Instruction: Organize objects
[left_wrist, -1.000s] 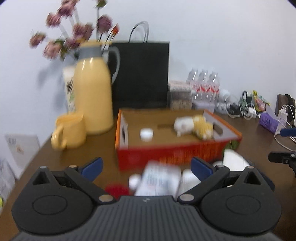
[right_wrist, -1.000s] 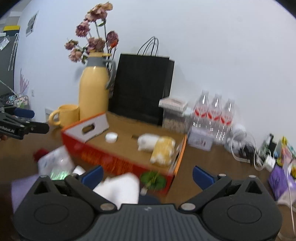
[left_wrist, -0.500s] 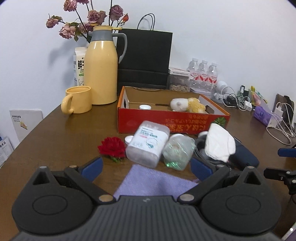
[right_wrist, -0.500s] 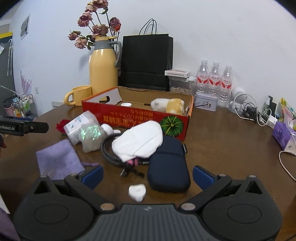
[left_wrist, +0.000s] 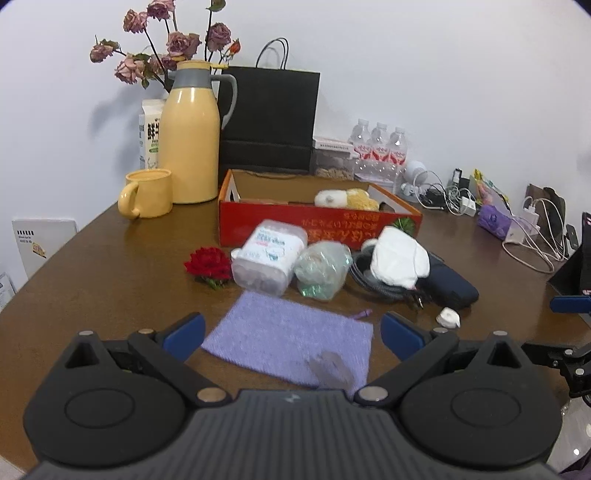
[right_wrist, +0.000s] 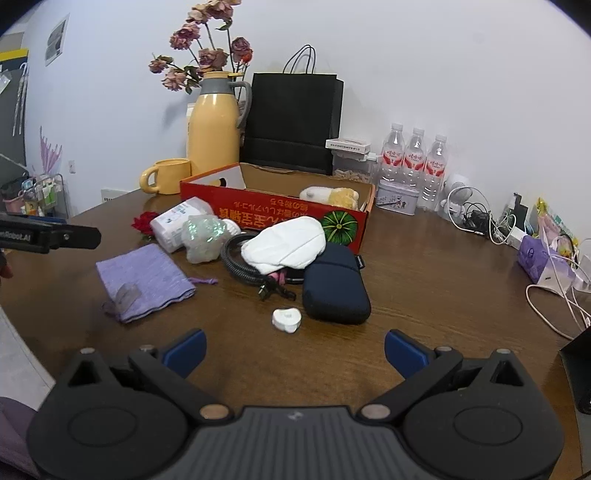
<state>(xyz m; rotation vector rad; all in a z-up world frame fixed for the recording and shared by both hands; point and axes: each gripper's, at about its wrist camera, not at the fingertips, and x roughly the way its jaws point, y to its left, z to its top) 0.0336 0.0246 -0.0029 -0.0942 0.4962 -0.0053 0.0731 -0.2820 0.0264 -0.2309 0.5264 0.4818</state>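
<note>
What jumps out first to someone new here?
The red cardboard box mid-table, with a plush toy inside, and the clutter heaped in front: white cap, navy pouch, purple cloth. Behind stands the tall yellow thermos with dried roses. Both claws, left and right, are open and empty.

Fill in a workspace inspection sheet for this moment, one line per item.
Surface: brown wooden table, crowded.
Job's things: red box holds a plush toy; in front lie a purple cloth, white cloth, navy case, wipes tub.
Clutter: yellow jug, mug, black bag, bottles.
Grippers: left gripper and right gripper open, empty.
Cables: coiled black cord; chargers at right.
Surroundings: white wall.
</note>
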